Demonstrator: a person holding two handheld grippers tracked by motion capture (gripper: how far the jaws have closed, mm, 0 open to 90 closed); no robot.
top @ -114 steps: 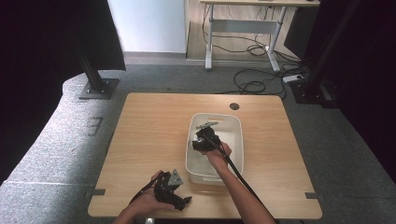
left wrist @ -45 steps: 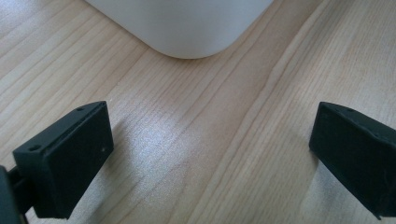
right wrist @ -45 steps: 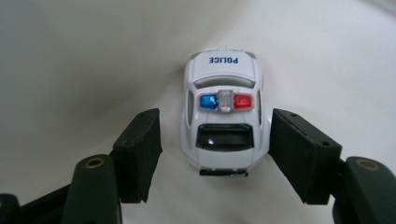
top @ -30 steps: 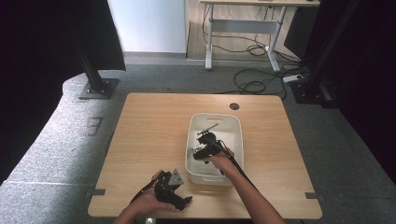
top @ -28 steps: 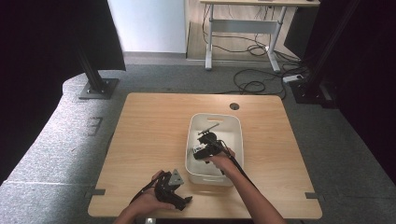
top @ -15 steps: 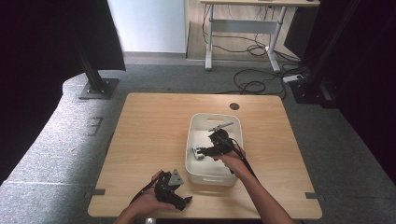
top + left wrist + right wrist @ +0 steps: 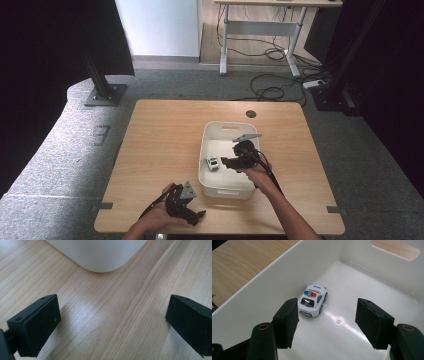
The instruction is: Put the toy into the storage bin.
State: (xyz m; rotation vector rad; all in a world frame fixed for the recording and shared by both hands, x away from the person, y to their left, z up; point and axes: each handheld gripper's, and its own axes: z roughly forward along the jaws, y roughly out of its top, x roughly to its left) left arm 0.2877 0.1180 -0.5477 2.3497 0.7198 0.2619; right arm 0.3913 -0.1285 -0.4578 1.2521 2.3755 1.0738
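Observation:
A small white toy police car point(image 7: 313, 300) with red and blue roof lights rests on the floor of a white bin point(image 7: 215, 130); from above the car point(image 7: 213, 163) sits near the bin's left wall. My right gripper point(image 7: 325, 322) hovers inside the bin, open, with the car just beyond its left jaw and nothing between the jaws; in the high view this gripper point(image 7: 227, 162) points left toward the car. My left gripper point(image 7: 112, 320) is open just over the bare wood, facing the bin's rounded corner point(image 7: 100, 255). In the high view it point(image 7: 195, 214) lies near the table's front edge.
The bin stands right of centre on a wooden table point(image 7: 160, 135) with a round cable hole point(image 7: 251, 113) at the back. A cable trails from the right gripper along the forearm. Grey floor, black stands and a desk lie beyond the table.
My right gripper has shifted right and pulled back inside the bin, and the toy car now lies free on the bin floor. The left gripper has stayed put.

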